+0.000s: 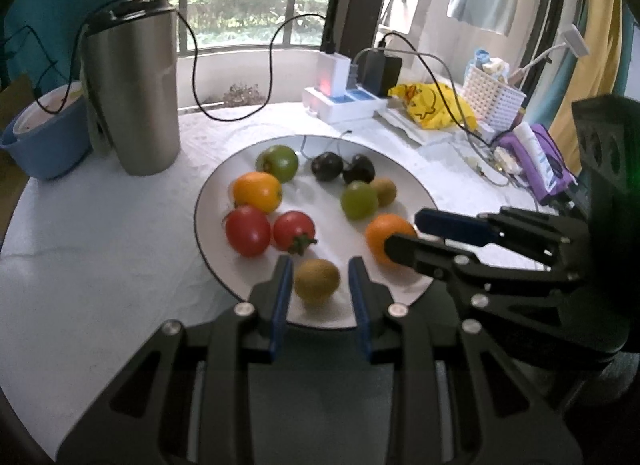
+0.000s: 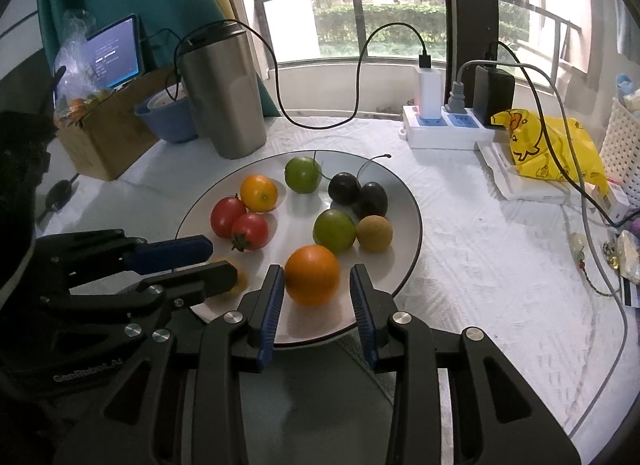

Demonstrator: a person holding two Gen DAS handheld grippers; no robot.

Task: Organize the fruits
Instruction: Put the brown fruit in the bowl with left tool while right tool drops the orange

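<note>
Black claw fingers with blue pads fill the foreground. Left claw (image 1: 319, 277) is spread wide around a brown kiwi (image 1: 317, 279) near the plate's (image 1: 208, 193) front rim, with a gap on each side. Right claw (image 2: 318, 279) is also wide, straddling an orange (image 2: 312, 275), its left pad (image 2: 275, 297) just beside the fruit; contact is unclear. On the white plate lie ten fruits: two red tomatoes (image 2: 239, 224), two oranges, two green fruits (image 2: 334, 231), two dark plums (image 2: 358, 193), two kiwis. One steel tumbler (image 2: 224, 93) stands on the white surface (image 2: 480, 265) behind.
</note>
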